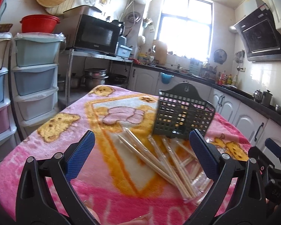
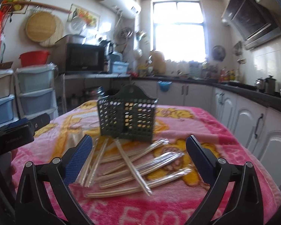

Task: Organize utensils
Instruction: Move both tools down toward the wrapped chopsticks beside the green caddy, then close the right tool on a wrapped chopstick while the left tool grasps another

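A dark green perforated utensil holder (image 1: 183, 112) (image 2: 126, 116) stands upright on the pink blanket. In front of it lies a loose pile of wooden chopsticks (image 1: 159, 161) (image 2: 125, 165), most pairs in clear plastic sleeves, crossing one another. My left gripper (image 1: 142, 155) hovers open above the pile's left side with nothing between its blue pads. My right gripper (image 2: 138, 159) is open too, straddling the pile from the near side. The right gripper shows at the right edge of the left wrist view (image 1: 271, 161); the left one shows at the left edge of the right wrist view (image 2: 18, 131).
The pink cartoon blanket (image 1: 56, 150) (image 2: 206, 131) covers the table. Stacked plastic drawers (image 1: 35, 75) stand left, a microwave (image 1: 95, 33) on a metal shelf behind. White cabinets and a dark counter (image 2: 252, 101) run along the right wall.
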`<state>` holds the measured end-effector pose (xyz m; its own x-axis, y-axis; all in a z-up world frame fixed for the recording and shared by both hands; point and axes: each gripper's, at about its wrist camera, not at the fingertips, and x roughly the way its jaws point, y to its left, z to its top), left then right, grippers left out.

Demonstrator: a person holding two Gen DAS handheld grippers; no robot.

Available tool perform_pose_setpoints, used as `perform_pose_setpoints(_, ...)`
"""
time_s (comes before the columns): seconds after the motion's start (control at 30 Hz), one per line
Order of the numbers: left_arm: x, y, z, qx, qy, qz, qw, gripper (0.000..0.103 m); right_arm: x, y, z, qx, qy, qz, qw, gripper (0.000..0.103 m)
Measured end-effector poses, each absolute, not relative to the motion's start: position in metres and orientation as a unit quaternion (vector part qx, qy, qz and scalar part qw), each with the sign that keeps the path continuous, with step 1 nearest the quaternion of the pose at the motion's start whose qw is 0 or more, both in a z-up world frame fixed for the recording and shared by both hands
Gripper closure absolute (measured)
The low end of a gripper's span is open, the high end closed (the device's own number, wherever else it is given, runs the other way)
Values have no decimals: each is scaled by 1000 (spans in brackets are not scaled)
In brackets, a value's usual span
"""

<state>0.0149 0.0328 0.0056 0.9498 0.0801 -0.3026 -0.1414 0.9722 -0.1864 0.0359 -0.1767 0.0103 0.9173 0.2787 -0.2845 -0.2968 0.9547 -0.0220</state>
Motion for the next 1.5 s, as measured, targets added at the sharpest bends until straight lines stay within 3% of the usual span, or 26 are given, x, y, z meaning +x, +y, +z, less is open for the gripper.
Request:
perform_pose_setpoints(0.5, 62, 78, 25, -114, 205, 62, 970, 10, 116, -138, 17, -74, 263, 208, 939, 6)
perform_pose_setpoints(0.8, 121, 93, 6, -108, 304, 69, 944, 10, 164, -115, 7, -139, 302, 210, 919, 7)
perform_pose_setpoints(0.87, 135, 99, -5, -116, 334, 67, 933, 10, 177, -109, 1, -158, 322, 212, 909, 18)
perform_pose_setpoints(1.13, 159, 108, -39, -157, 399, 17, 903, 10, 213, -90, -28, -192, 393, 229, 870, 39)
perform_pose_setpoints(1.2, 163, 110, -45, -177, 407, 1, 896, 16, 220, -88, -35, -194, 405, 228, 864, 44)
perform_pose_setpoints(1.27, 167, 109, -48, -181, 415, -1, 892, 32, 225, -86, -39, -192, 415, 231, 859, 45)
perform_pose_setpoints(1.37, 177, 111, -56, -215, 429, -23, 877, 46, 229, -84, -43, -194, 425, 236, 852, 48)
perform_pose_setpoints(1.5, 187, 113, -65, -237, 437, -27, 867, 52, 235, -84, -46, -188, 437, 237, 847, 55)
